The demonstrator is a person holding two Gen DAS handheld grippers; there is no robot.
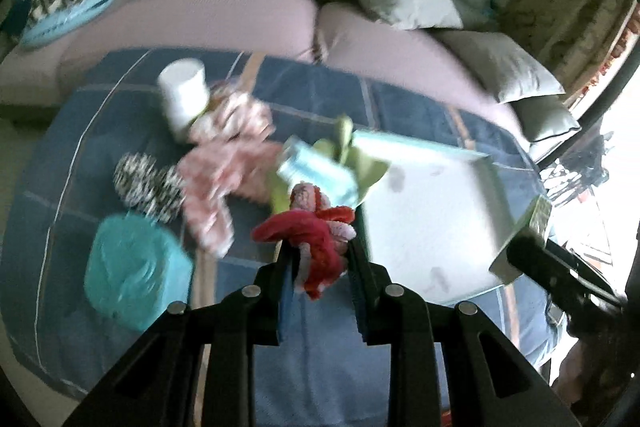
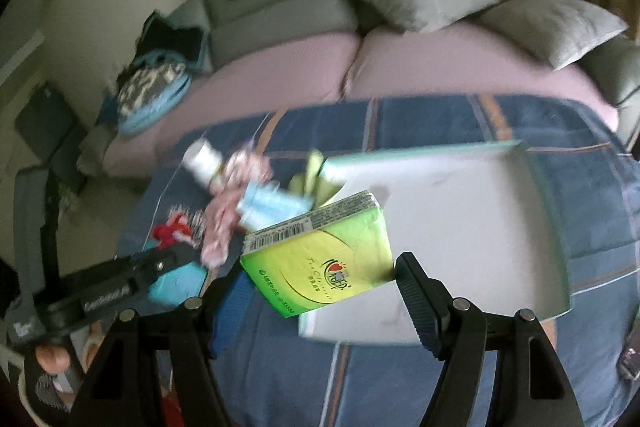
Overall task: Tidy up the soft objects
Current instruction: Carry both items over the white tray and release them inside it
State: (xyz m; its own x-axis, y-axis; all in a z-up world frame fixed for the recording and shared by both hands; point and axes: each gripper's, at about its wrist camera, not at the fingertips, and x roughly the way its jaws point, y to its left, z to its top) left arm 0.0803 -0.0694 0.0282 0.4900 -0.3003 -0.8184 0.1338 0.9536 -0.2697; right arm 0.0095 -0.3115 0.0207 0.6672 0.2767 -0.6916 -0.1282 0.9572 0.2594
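Red and pink plush toy (image 1: 316, 239) hangs clenched between the fingers of the left gripper (image 1: 320, 255), lifted above the blue plaid blanket (image 1: 312, 99). The right gripper (image 2: 320, 267) grasps a green plastic-wrapped tissue pack (image 2: 320, 259), tilted, just over the near corner of the shallow white tray (image 2: 460, 211). On the blanket lie a pink floral cloth (image 1: 224, 167), a black-and-white patterned pouch (image 1: 148, 187), a teal packet (image 1: 132, 267) and a tipped white cup (image 1: 184, 95).

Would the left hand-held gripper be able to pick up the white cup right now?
Probably not yet: the left hand-held gripper is shut on a red soft toy, so its jaws are full. The white cup lies uncovered beyond.
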